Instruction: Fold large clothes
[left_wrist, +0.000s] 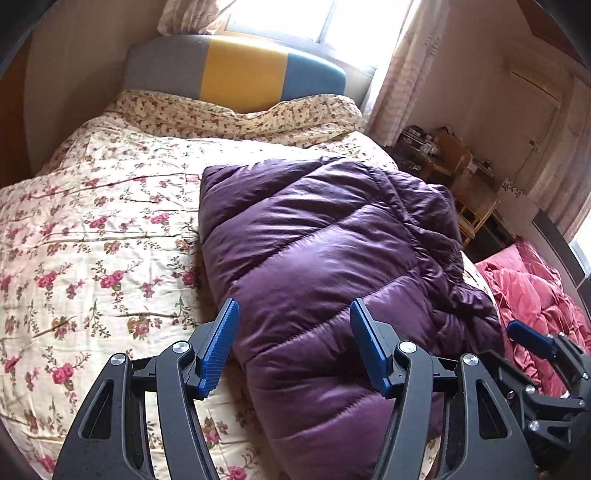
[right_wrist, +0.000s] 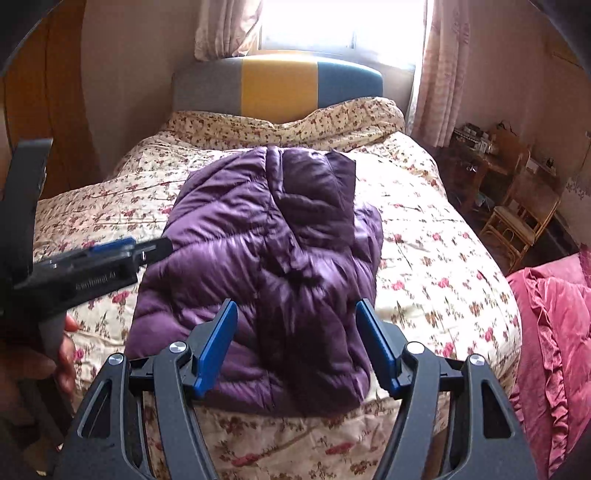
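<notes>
Purple down jacket (right_wrist: 266, 266) folded, lying mid-bed on floral quilt (right_wrist: 436, 258), headboard (right_wrist: 277, 83) at twelve o'clock. Left tongs (left_wrist: 293, 321) spread apart above jacket, gripping nothing. Right tongs (right_wrist: 297, 321) likewise parted, empty, over jacket's near edge.

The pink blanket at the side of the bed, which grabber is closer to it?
Right. The right gripper hovers over the purple puffer jacket's near edge, on the side towards the pink blanket. The left gripper hovers by the jacket's far side, farther from it.
</notes>
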